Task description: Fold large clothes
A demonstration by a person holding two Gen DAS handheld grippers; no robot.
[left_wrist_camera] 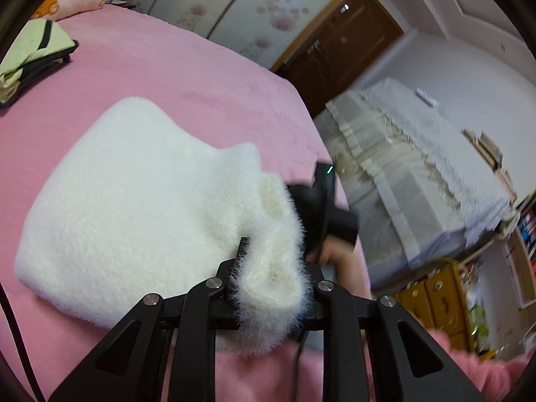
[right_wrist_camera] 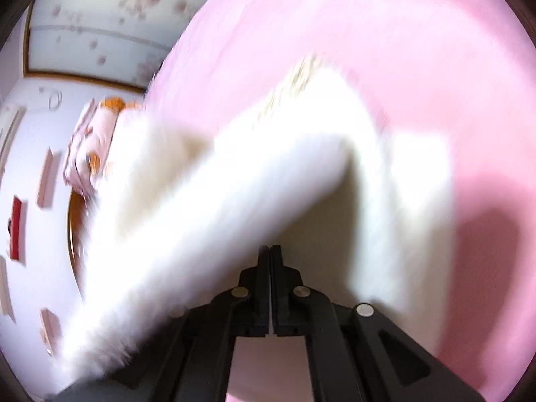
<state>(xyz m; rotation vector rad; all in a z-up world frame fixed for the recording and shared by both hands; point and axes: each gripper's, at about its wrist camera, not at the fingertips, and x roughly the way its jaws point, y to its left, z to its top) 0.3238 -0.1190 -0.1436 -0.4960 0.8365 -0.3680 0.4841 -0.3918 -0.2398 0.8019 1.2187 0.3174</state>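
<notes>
While the white fuzzy sweater [left_wrist_camera: 134,207] lies on the pink bedspread [left_wrist_camera: 167,67] ahead and to the left of the left gripper [left_wrist_camera: 268,268], that tool's fingers are clamped on a bunched fold of its fleece. The right gripper [right_wrist_camera: 270,254] shows its fingers pressed together; the motion-blurred sweater [right_wrist_camera: 214,201] drapes over and ahead of them, so it probably pinches an edge, though the contact is hidden. The step appears to be carrying one side across the body. To do it well, both grips should travel level and together, keep the fleece taut, and lay edge onto edge before letting go.
</notes>
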